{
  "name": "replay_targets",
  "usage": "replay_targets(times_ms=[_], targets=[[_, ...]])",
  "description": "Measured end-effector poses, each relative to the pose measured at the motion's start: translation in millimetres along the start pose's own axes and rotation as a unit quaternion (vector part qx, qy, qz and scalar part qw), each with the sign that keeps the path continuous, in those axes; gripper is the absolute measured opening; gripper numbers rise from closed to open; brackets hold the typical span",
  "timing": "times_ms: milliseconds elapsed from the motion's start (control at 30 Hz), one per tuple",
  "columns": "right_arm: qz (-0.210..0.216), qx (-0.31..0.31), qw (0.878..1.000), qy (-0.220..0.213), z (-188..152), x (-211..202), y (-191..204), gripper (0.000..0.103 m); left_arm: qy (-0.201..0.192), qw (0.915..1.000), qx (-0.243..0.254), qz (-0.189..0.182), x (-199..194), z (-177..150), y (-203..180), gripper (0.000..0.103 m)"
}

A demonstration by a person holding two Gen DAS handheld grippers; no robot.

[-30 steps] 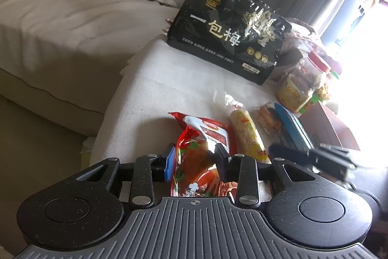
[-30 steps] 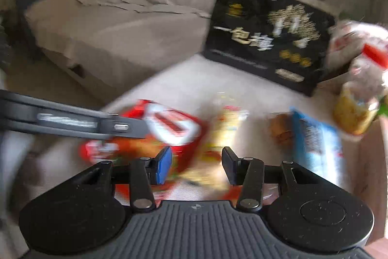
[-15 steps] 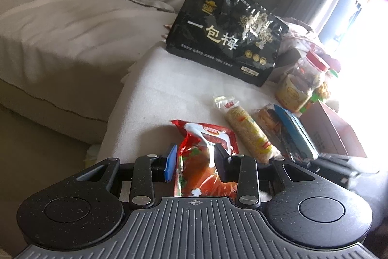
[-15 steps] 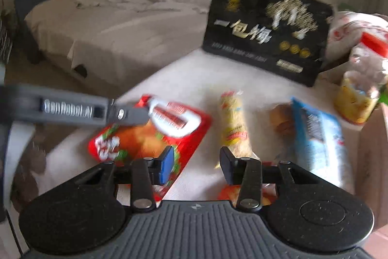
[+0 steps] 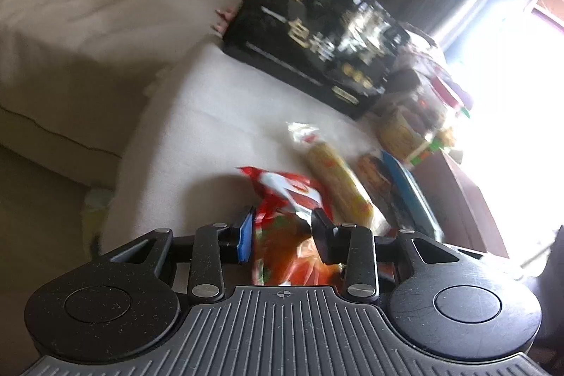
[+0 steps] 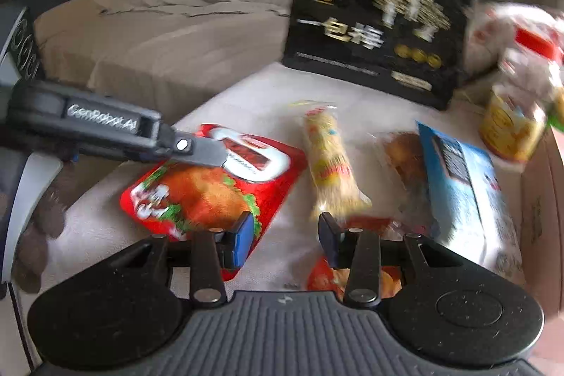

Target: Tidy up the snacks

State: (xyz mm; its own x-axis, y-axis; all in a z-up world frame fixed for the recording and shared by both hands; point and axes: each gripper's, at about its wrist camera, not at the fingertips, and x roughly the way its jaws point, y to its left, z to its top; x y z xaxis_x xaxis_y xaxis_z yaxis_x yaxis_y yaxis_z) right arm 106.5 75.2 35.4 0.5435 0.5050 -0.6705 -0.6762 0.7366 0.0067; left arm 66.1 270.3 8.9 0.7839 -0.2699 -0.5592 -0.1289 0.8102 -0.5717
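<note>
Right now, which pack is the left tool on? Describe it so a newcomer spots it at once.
Find the big black bag standing at the back of the white cushion. In front of it a row of snacks lies flat; take the one nearest the cushion's left edge, beside the yellow tube. It is the red pack with fried chicken printed on it, the only red one.

I see a red-orange foil snack pouch (image 6: 211, 189), a yellow wrapped roll (image 6: 329, 161), a blue-white packet (image 6: 461, 189) and a black gold-lettered bag (image 6: 377, 34).
</note>
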Motion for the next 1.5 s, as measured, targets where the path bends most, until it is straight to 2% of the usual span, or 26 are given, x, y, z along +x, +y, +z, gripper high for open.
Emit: replay_targets(times_ms=[100, 233, 367, 533, 800, 1100, 1267, 1400, 1500], targets=[[-0.003, 0.009, 1.0, -0.011, -3.7, -8.6, -6.4, 0.033, -0.001, 0.9999, 0.016, 0.004, 0.3, -2.4, -6.8, 0.039], [0.013, 0.012, 1.0, -0.003, -6.0, -7.6, -7.1, 0.033, 0.014, 0.9995, 0.008, -0.028, 2.2, -4.2, -22.0, 0.04], [0.033, 0.031, 0.999, -0.004, -9.3, -8.7, -15.2, 0.033, 0.008, 0.9988, 0.048, -0.006, -0.9, -1.8, -49.1, 0.043], [0.052, 0.053, 0.997, -0.017, -13.3, -18.4, -27.2, 0.033, 0.004, 0.9984, 0.056, -0.001, -0.6, 0.2, -68.3, 0.043], [0.02, 0.078, 0.996, -0.04, -19.7, -38.8, -52.6, 0.033, -0.004, 0.9928, 0.117, 0.022, 1.4, -0.8, -107.3, 0.042], [0.01, 0.084, 0.996, -0.039, -25.6, -39.5, -59.9, 0.033, -0.01, 0.9862, 0.148, 0.073, 12.1, 0.2, -126.3, 0.046], [0.004, 0.075, 0.996, -0.041, -26.4, -40.2, -57.1, 0.033, -0.007, 0.9866, 0.142, 0.08, 14.1, 1.3, -122.9, 0.046], [-0.003, 0.065, 0.997, -0.043, -27.2, -40.1, -54.0, 0.033, 0.01, 0.9851, 0.129, 0.113, 19.8, 0.0, -111.6, 0.049], [-0.006, 0.059, 0.997, -0.047, -28.0, -40.0, -51.9, 0.033, 0.014, 0.9911, 0.092, 0.095, 26.3, 0.5, -96.6, 0.052]])
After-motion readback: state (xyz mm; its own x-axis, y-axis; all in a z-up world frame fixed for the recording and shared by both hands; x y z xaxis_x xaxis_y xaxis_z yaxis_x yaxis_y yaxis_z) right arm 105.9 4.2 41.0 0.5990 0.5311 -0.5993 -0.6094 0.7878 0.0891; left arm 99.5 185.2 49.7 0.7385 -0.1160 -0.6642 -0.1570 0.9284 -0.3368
